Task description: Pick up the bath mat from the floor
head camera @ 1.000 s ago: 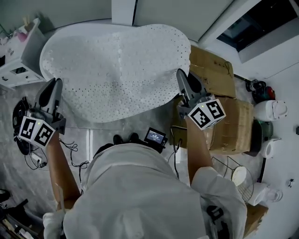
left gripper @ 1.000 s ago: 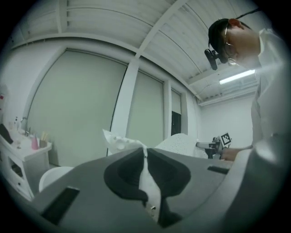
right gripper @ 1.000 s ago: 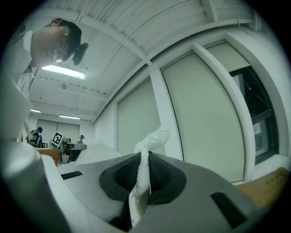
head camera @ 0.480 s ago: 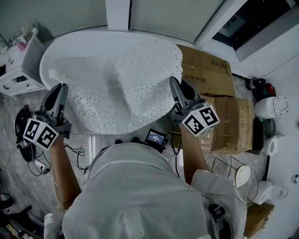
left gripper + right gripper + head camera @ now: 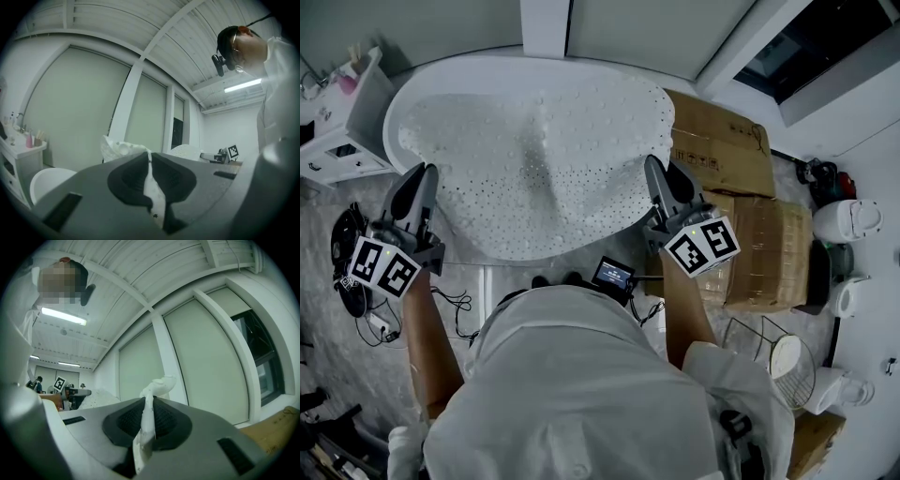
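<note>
The left hand-held gripper point(image 5: 422, 176) and the right hand-held gripper point(image 5: 653, 171) are holding up the bath mat point(image 5: 534, 159).
Each one's jaws are clamping tight on a thin white edge of the perforated mat, which is spreading between them and sagging in its middle over a white bathtub point(image 5: 455, 70); cardboard boxes point(image 5: 722, 141) are lying just beyond the right one.

Soft, even indoor light with a cool grey tint, hardly any shadows. Ceiling strip lights point(image 5: 63, 316) blown out white in both gripper views. Heavy fisheye bending there, black corners, mushy out-of-focus foreground. Head view sharp, bath mat point(image 5: 534, 159) bright but not clipped, edges slightly curved.
</note>
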{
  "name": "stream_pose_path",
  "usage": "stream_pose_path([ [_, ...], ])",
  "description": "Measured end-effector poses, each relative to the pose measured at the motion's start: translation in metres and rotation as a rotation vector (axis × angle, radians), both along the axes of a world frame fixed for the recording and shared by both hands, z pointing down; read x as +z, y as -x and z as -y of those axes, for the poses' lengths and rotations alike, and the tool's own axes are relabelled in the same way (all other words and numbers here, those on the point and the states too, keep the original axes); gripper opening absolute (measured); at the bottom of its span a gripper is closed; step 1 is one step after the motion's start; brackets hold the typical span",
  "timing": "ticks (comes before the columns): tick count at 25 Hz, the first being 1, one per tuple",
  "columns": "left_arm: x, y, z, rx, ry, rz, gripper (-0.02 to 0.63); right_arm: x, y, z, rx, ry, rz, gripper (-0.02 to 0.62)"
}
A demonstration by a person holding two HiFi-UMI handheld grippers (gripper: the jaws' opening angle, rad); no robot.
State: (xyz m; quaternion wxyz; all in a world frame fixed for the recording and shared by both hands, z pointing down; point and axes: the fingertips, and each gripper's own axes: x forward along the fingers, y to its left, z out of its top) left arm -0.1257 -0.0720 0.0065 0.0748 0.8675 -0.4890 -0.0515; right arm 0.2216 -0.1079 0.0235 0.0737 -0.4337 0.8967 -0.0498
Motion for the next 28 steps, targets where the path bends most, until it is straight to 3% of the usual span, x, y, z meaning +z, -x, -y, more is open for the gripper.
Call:
stream_pose_path([
  [17,0.004,-0.006,-0.011,-0.076,0.009,0.088,0.026,-0.001,0.004,0.001,-0.003,-0.031,-0.018,0.048],
  [28,-0.003,0.007,-0.024,-0.092,-0.012,0.066,0.026,-0.012,0.008,-0.003,-0.002,-0.056,-0.028,0.048],
])
